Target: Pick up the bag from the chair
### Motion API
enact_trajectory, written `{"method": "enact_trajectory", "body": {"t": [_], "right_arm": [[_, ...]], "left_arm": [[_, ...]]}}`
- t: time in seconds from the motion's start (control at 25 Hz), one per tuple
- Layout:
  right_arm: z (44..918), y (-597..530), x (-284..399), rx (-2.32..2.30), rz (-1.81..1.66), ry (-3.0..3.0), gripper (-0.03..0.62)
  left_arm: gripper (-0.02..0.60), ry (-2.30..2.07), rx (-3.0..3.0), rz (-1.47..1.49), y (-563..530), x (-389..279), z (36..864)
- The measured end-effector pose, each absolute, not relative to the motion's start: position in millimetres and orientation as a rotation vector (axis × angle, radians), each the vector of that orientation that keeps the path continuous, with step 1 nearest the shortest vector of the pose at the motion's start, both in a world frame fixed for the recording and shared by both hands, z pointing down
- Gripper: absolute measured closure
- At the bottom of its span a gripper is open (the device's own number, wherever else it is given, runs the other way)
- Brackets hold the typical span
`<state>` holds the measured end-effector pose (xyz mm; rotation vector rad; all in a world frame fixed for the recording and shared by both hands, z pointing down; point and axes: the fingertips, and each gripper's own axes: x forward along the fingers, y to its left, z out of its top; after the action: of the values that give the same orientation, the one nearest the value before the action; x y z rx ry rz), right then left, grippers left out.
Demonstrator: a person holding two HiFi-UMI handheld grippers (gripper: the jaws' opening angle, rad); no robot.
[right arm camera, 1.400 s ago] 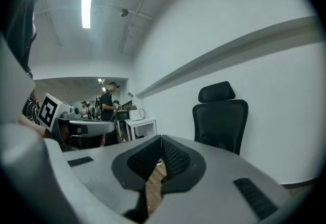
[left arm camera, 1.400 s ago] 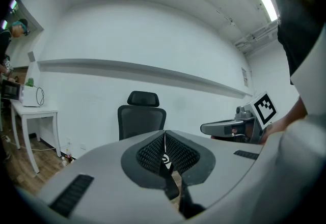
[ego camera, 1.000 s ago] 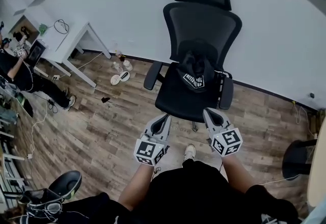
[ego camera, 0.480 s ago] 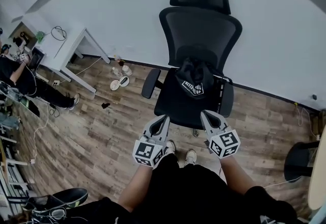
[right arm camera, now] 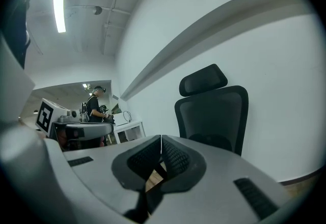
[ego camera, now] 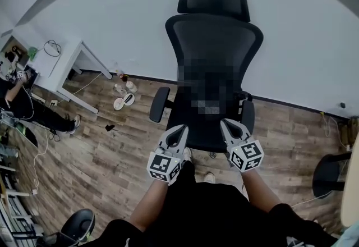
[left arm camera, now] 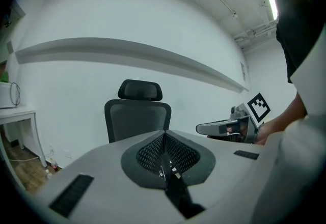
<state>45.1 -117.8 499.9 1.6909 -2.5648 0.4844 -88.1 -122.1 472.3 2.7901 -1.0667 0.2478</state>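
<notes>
A black mesh office chair (ego camera: 214, 32) stands against the white wall. The black bag lies on its seat against the backrest, mostly covered in the head view; in the right gripper view its dark bulk (right arm camera: 218, 141) shows low on the backrest. My left gripper (ego camera: 181, 129) is over the seat's front left edge, jaws shut and empty. My right gripper (ego camera: 226, 124) is over the front right edge, also shut and empty. Both point at the chair (left arm camera: 137, 116), short of the bag. The chair (right arm camera: 214, 111) fills the middle of the right gripper view.
A white desk (ego camera: 61, 55) stands left of the chair, with small items on the floor (ego camera: 123, 97) beside it. A person (ego camera: 22, 94) sits at the far left. A dark chair base (ego camera: 331, 175) is at the right, and a black stool (ego camera: 78, 223) at the lower left.
The person has stepped forward, so both grippers have come nearer the chair and now reach its seat's front edge. Both stay shut.
</notes>
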Motion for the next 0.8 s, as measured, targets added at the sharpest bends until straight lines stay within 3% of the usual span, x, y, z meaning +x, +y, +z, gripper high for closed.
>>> {"method": "enact_trajectory", "body": {"t": [0.8], "right_arm": [[521, -256, 23, 1.735, 0.328, -2.214, 0.572]], "left_arm": [[0.558, -0.65, 2.826, 0.33, -280, -64, 511]]}}
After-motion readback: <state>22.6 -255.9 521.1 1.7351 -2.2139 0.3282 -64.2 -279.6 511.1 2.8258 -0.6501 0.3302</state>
